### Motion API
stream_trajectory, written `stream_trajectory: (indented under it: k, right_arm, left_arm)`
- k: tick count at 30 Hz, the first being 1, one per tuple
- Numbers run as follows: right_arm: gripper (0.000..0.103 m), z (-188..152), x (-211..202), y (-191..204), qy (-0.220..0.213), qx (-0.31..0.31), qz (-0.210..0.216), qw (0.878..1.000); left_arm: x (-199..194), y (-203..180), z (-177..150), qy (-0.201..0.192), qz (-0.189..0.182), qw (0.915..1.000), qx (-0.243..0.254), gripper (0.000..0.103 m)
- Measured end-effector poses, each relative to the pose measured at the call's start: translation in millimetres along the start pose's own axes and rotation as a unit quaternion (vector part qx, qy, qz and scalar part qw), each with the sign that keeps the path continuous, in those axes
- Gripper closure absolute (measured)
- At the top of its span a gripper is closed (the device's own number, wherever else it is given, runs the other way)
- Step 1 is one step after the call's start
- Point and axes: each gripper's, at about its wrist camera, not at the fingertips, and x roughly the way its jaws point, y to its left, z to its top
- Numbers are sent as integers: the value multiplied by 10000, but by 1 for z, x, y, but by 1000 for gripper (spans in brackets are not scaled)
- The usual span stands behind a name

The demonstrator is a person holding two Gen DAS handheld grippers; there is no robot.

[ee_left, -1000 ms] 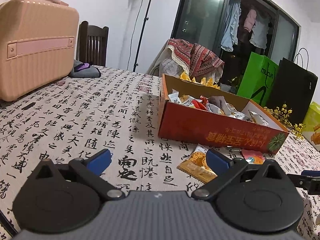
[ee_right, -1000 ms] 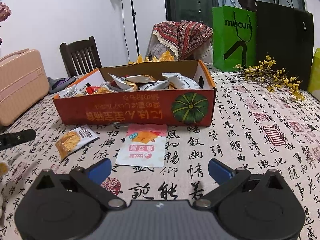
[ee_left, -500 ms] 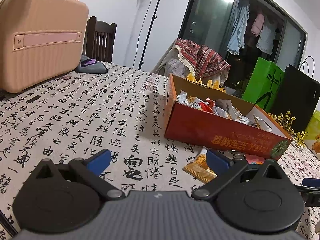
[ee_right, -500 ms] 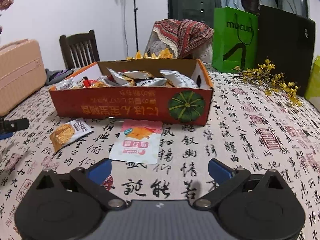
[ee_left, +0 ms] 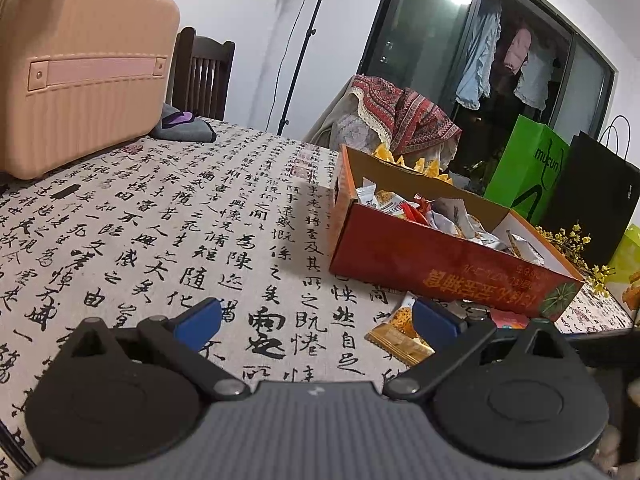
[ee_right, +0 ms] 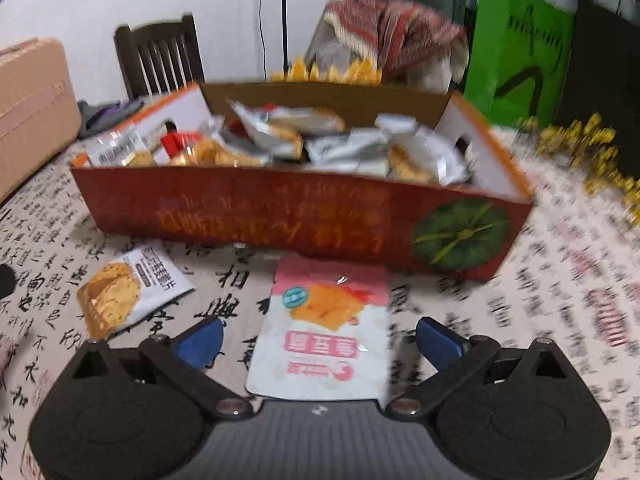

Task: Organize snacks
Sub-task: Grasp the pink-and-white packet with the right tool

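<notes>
Right wrist view: the right gripper (ee_right: 319,334) hangs low with its blue-tipped jaws spread wide and empty, a flat glossy pink-and-white snack pouch (ee_right: 324,328) lying between them on the surface, long axis running away from the camera toward the box. Just left of it sits a smaller crinkly orange-and-white cracker packet (ee_right: 124,292), angled diagonally. Beyond both stands the long red cardboard box (ee_right: 280,216), its printed side facing the camera, heaped with silvery foil packets. From the left wrist, the left gripper (ee_left: 316,322) also has its jaws apart, holding nothing, over the calligraphy-print cloth (ee_left: 168,240); its right fingertip (ee_left: 434,320) overlaps the cracker packet. A ribbed peach suitcase (ee_left: 84,72) stands far left.
</notes>
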Motion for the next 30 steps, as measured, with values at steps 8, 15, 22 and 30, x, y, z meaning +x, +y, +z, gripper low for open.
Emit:
stream_trajectory:
  k: [8, 15, 22, 30]
  right_arm:
    - [0, -3, 4, 2, -147, -8, -6, 9999]
    - [29, -9, -5, 7, -380, -215, 234, 9988]
    - [36, -15, -13, 11, -533, -339, 311, 9975]
    - [36, -21, -21, 16, -781, -459, 178, 9957]
  left_arm:
    - [2, 2, 0, 65, -11, 10000, -46, 0]
    - [3, 2, 0, 78, -4, 9999, -71, 0]
    - [3, 3, 0, 86, -10, 9999, -80, 0]
    - [3, 3, 0, 97, -11, 9999, -83, 0]
